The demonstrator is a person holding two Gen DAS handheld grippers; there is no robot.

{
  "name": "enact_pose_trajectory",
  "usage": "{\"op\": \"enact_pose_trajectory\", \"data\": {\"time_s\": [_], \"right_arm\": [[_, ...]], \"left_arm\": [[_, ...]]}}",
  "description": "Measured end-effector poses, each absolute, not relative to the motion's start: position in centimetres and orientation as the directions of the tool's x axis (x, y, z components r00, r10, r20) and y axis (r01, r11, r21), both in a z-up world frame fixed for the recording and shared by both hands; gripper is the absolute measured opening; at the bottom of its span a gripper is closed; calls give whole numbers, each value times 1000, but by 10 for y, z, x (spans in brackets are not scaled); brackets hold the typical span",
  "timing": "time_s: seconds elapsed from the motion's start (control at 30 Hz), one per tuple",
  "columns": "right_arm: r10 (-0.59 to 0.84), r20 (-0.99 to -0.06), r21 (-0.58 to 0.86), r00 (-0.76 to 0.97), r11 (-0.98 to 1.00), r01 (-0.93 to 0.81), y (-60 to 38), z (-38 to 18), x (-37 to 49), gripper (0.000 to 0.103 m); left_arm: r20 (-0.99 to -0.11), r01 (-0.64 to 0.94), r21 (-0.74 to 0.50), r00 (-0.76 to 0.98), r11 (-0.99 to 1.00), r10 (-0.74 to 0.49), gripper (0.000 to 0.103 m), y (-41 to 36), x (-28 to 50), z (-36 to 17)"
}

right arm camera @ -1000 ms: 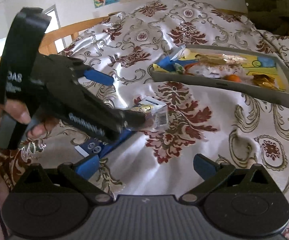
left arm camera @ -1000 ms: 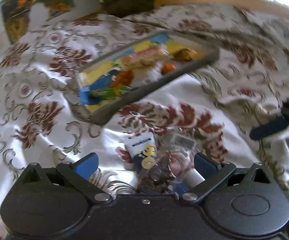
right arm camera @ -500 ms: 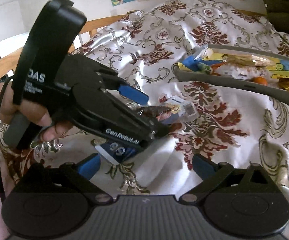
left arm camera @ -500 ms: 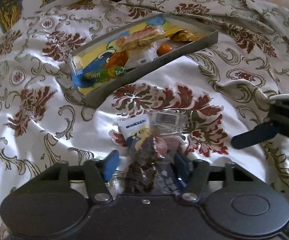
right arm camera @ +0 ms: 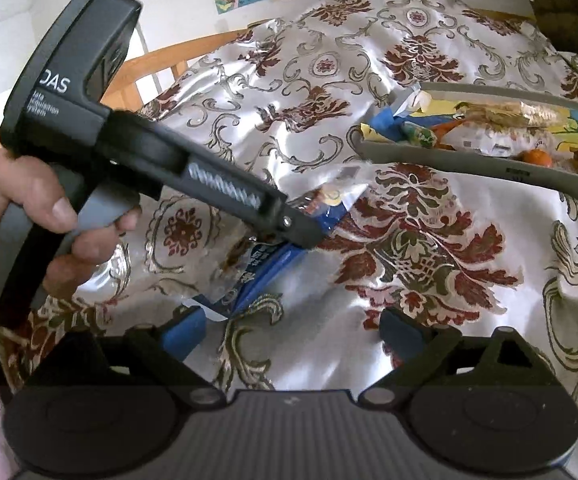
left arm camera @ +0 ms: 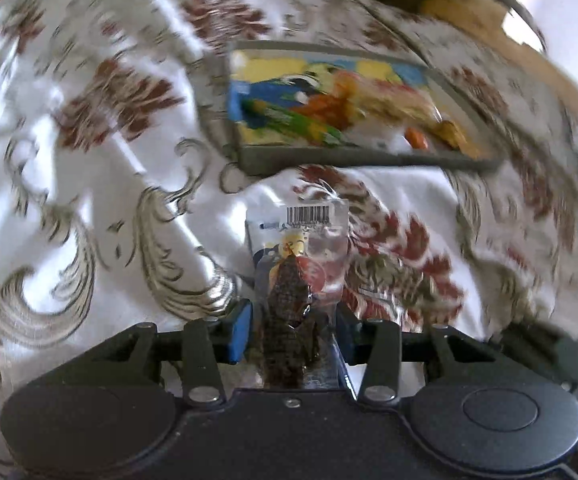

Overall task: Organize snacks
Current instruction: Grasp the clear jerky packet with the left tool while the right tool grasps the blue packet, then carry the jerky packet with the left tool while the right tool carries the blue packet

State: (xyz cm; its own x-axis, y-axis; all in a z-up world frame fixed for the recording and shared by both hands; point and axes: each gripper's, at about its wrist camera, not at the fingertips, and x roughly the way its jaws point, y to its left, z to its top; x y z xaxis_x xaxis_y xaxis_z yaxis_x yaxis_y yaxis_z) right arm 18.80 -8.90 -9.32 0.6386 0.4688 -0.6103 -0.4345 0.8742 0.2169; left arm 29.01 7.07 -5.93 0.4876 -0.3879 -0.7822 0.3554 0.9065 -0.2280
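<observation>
Gripped near its lower end by the left gripper (left arm camera: 293, 330), whose jaws are closing, a clear snack packet (left arm camera: 299, 264) with a barcode is pressed from both sides by the blue pads (left arm camera: 238, 330); its top points toward the grey tray (left arm camera: 361, 158). In the right wrist view the packet (right arm camera: 329, 200) is seen sticking out past the tip of the left gripper (right arm camera: 289, 236), low over the patterned bedspread (right arm camera: 289, 80), while the handle is held in a hand (right arm camera: 41, 216). The tray (right arm camera: 469, 164) lies just beyond on the bedspread and already holds other snacks, an orange sweet (right arm camera: 537, 158) and a long biscuit pack (right arm camera: 509, 114) among them, so it is judged to be the collecting place and the packet the next item bound for it. The grip low on the packet probably leaves the free end to be led over the tray wall first. The right gripper (right arm camera: 293, 330) is held wide, closing only slightly, with nothing between its jaws, apparently kept back out of the way.
</observation>
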Motion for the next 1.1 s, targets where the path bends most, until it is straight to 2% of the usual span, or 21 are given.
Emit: {"op": "enact_pose_trajectory", "data": {"time_s": [0.13, 0.23, 0.4, 0.5, 0.7, 0.83, 1.1], "right_arm": [[474, -605, 241, 639, 874, -421, -89, -92, 195, 94], [485, -599, 276, 637, 872, -405, -91, -91, 203, 94], [491, -596, 314, 635, 871, -379, -89, -92, 215, 90], [460, -608, 279, 647, 887, -368, -80, -95, 224, 85], [446, -616, 237, 649, 891, -388, -60, -99, 238, 80], [435, -629, 208, 644, 893, -400, -47, -102, 247, 68], [408, -630, 161, 661, 901, -403, -46, -104, 238, 55]], "left_arm": [[-767, 267, -338, 477, 902, -429, 45, 87, 297, -60], [-759, 215, -377, 486, 901, -433, 45, 96, 300, -62], [-733, 198, -352, 550, 915, -401, 45, 101, 299, -54], [-729, 186, -363, 553, 913, -403, 45, 104, 301, -55], [-718, 189, -353, 573, 916, -395, 45, 104, 300, -54], [-702, 183, -312, 617, 932, -356, 45, 107, 300, -52], [-663, 195, -329, 649, 924, -373, 45, 109, 301, -51]]}}
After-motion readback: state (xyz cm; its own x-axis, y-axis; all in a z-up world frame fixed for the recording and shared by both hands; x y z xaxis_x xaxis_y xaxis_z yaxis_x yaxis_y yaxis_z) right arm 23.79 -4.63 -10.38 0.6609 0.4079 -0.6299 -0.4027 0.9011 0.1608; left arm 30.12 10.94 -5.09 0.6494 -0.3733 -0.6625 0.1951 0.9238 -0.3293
